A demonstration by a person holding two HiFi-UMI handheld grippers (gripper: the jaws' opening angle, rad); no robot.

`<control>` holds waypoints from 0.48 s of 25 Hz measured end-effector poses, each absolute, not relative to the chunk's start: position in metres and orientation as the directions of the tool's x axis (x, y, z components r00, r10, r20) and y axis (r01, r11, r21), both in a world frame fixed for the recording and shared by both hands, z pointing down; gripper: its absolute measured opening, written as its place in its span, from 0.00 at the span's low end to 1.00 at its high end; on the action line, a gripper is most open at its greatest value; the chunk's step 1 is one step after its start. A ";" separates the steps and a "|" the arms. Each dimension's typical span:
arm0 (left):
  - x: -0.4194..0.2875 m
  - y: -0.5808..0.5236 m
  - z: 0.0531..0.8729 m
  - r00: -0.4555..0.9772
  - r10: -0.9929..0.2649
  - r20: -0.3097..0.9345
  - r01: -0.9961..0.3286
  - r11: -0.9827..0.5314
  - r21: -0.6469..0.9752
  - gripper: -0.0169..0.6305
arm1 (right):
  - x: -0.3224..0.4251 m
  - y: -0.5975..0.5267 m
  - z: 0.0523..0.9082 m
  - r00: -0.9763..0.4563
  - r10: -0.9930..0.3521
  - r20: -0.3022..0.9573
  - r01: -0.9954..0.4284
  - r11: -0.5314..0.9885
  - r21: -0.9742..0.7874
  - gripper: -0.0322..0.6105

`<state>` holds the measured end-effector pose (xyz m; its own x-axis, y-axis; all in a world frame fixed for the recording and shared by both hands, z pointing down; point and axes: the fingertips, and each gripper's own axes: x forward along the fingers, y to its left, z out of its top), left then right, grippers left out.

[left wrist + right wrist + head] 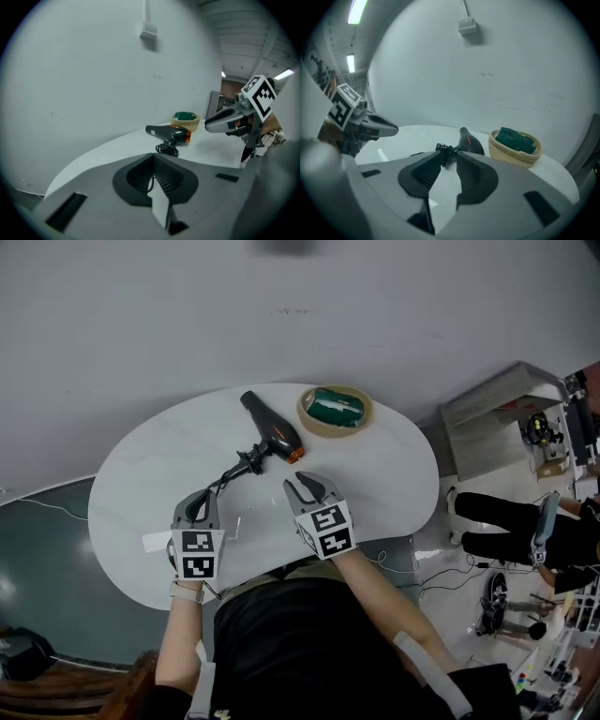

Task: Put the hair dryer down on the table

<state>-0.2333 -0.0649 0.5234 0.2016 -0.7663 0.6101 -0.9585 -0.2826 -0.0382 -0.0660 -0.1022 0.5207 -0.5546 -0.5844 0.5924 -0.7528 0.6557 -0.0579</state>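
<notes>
The black hair dryer [272, 432] with an orange ring lies on its side on the white oval table [394, 474], its cord coiled [246, 465] beside the handle. Neither gripper touches it. My left gripper [201, 497] hovers near the table's front, left of the cord, jaws shut with nothing in them. My right gripper [305, 486] sits just below the dryer with its jaws a narrow gap apart and empty. In the left gripper view the dryer [168, 132] lies beyond the closed jaws; in the right gripper view the dryer [468, 140] shows past the jaw tips.
A woven basket [314, 425] holding a green thing [337, 407] stands right of the dryer at the table's far edge. A grey wall rises behind the table. A white cabinet [497, 418] and a seated person [506, 521] are off to the right.
</notes>
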 end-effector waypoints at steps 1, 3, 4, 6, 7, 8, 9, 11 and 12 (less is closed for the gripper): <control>-0.236 -0.062 0.517 0.214 -0.778 0.591 -0.960 -0.281 -0.022 0.04 | -0.067 -0.098 0.514 -0.558 -0.594 0.580 -0.757 0.651 -0.061 0.21; -0.241 -0.057 0.502 0.242 -0.798 0.552 -0.959 -0.285 0.008 0.04 | -0.070 -0.090 0.500 -0.565 -0.611 0.555 -0.762 0.644 -0.066 0.18; -0.242 -0.054 0.495 0.257 -0.807 0.531 -0.957 -0.289 0.024 0.04 | -0.071 -0.086 0.494 -0.569 -0.618 0.543 -0.763 0.643 -0.069 0.16; -0.245 -0.050 0.482 0.286 -0.825 0.487 -0.953 -0.298 0.055 0.04 | -0.073 -0.078 0.482 -0.577 -0.629 0.521 -0.763 0.642 -0.070 0.13; -0.247 -0.048 0.476 0.297 -0.833 0.468 -0.951 -0.302 0.066 0.04 | -0.074 -0.074 0.477 -0.581 -0.633 0.512 -0.763 0.643 -0.070 0.12; -0.248 -0.045 0.470 0.303 -0.839 0.451 -0.950 -0.305 0.070 0.04 | -0.075 -0.071 0.471 -0.584 -0.636 0.503 -0.762 0.644 -0.070 0.11; -0.250 -0.043 0.465 0.307 -0.845 0.438 -0.948 -0.309 0.070 0.04 | -0.076 -0.068 0.466 -0.588 -0.639 0.495 -0.760 0.646 -0.070 0.11; -0.252 -0.038 0.456 0.315 -0.853 0.416 -0.946 -0.318 0.065 0.04 | -0.079 -0.062 0.457 -0.598 -0.643 0.479 -0.756 0.651 -0.069 0.10; -0.252 -0.036 0.452 0.322 -0.855 0.406 -0.944 -0.324 0.067 0.04 | -0.081 -0.059 0.452 -0.603 -0.644 0.470 -0.752 0.655 -0.068 0.10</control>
<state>-0.2524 -0.0355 0.4520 0.3222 -0.8554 0.4055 -0.9438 -0.3237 0.0672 -0.0815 -0.0587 0.4524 -0.6033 -0.6441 0.4702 -0.7523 0.6553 -0.0677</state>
